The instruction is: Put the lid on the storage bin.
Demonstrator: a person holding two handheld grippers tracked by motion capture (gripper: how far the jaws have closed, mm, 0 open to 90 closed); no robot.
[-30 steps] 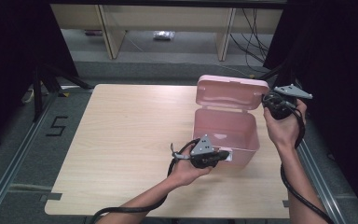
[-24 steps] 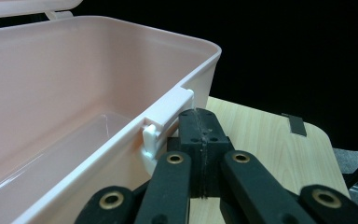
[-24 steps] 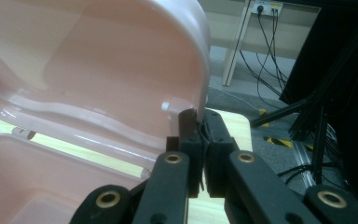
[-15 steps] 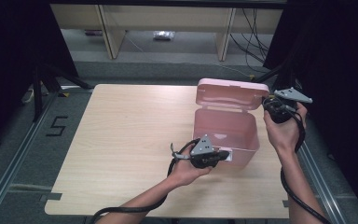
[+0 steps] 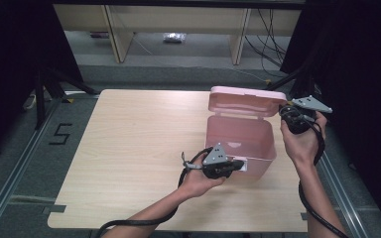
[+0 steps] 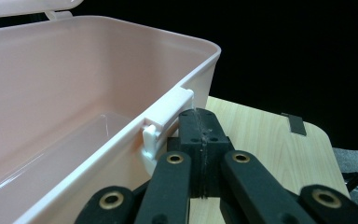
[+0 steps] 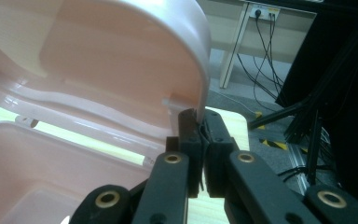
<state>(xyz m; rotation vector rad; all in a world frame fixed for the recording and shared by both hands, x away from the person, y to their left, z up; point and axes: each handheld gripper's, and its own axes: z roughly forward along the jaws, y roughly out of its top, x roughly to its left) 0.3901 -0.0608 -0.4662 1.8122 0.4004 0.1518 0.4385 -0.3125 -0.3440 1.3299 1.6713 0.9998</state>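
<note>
A pink plastic box [image 5: 238, 141] stands on the right part of the wooden table [image 5: 139, 134], its hinged lid [image 5: 245, 101] raised upright at the back. My left gripper [image 5: 239, 164] is shut, and its tips rest against the white latch [image 6: 168, 116] on the box's front wall [image 6: 74, 93], with nothing between the jaws. At the lid's right corner, my right gripper [image 5: 284, 111] is shut on the lid's rim. In the right gripper view that rim [image 7: 186, 100] runs down between the jaw tips [image 7: 199, 120]. The inside of the box [image 7: 51, 158] looks empty.
The left half of the table is bare wood. Beyond the far edge stand shelf legs [image 5: 240, 47] and loose cables [image 5: 273, 44] on the floor. A floor rail [image 5: 10, 183] runs along the left, and black curtains hang at both sides.
My right hand has drifted slightly right and down with the lid's corner. The left hand has not moved.
</note>
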